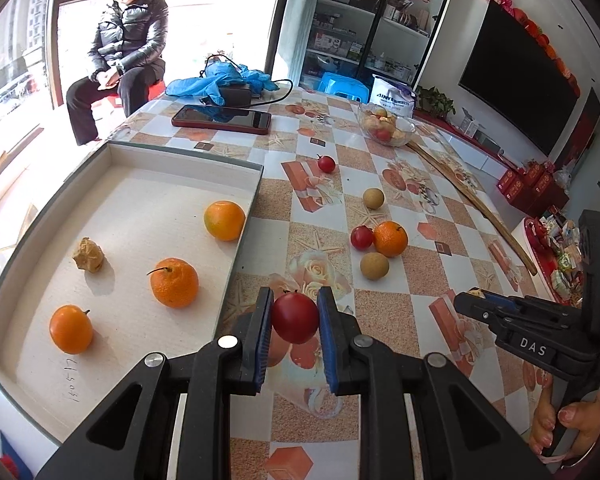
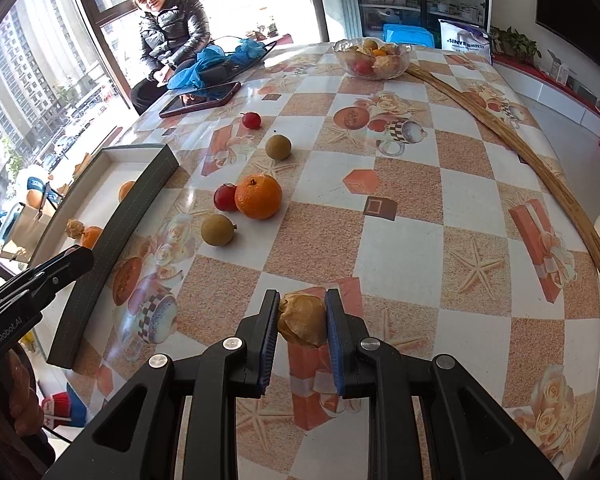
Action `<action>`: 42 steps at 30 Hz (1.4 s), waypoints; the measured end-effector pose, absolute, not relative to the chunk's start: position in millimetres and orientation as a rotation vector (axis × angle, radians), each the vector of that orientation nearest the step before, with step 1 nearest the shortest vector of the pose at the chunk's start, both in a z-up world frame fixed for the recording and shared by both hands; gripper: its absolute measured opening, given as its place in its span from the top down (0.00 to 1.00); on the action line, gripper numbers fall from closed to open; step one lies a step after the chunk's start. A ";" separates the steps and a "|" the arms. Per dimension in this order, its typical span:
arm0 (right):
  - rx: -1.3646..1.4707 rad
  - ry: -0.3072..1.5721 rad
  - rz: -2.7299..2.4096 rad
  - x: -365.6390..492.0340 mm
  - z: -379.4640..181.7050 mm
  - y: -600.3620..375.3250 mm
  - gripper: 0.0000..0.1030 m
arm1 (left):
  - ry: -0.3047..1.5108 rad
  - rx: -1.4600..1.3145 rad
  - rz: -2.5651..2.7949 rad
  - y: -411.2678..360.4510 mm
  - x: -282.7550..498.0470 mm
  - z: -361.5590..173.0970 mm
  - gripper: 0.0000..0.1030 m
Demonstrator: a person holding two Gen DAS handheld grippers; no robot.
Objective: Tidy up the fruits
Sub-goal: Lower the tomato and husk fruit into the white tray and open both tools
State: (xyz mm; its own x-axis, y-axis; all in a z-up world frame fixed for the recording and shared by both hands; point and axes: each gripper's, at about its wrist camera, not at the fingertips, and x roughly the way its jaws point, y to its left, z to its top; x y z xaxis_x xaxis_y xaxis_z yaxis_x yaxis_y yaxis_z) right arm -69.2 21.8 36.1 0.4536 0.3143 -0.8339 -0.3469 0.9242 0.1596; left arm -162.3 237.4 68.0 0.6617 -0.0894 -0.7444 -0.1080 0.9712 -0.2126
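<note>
Landmark: shallow white tray (image 1: 148, 200) at the table's (image 1: 400, 308) window-side edge.

- Left gripper (image 1: 294, 320): fingers pinching a red cherry tomato (image 1: 295, 317), held above the table just outside the tray's near right wall. Judged to be in transit for deposit in the tray.
- Right gripper (image 2: 302, 322): fingers pinching a husked, papery tan fruit (image 2: 302, 320), held over the table well clear of the tray. It matches the husked fruit already in the tray (image 1: 88, 255), so likely bound for the same place.
- In the tray: three oranges (image 1: 175, 282), spaced apart, plus that husked fruit.
- Outside the tray, loose on the table: one orange (image 1: 390, 238) touching a red tomato (image 1: 361, 237); two tan round fruits (image 1: 374, 265); a further tomato (image 1: 326, 163) beyond them. These appear to await sorting.
- Far from the tray: glass bowl (image 2: 372, 58) holding mixed fruit; phone (image 1: 221, 119); long wooden strip (image 2: 516, 152).
- Legible writing: "DAS" on the right gripper body in the left view; "GenRobot.AI" on the left gripper body in the right view; handwritten digits on the tray floor, not reliably readable.
</note>
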 end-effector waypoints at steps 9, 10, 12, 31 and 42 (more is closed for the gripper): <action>-0.074 1.024 0.542 -56.6 47.6 103.8 0.77 | 0.854 -0.250 0.181 301.7 -165.1 72.2 0.76; -0.076 1.025 0.558 -55.4 48.7 113.9 0.77 | 0.862 -0.253 0.208 309.4 -165.1 70.7 0.76; -0.081 1.029 0.592 -54.1 50.0 133.8 0.77 | 0.872 -0.264 0.249 324.7 -166.0 68.1 0.76; -0.150 1.114 0.736 -37.2 27.7 261.3 0.77 | 0.897 -0.274 0.373 368.2 -164.5 41.2 0.37; -0.112 1.081 0.739 -35.1 36.0 244.9 0.30 | 0.853 -0.335 0.438 381.5 -172.4 44.6 0.21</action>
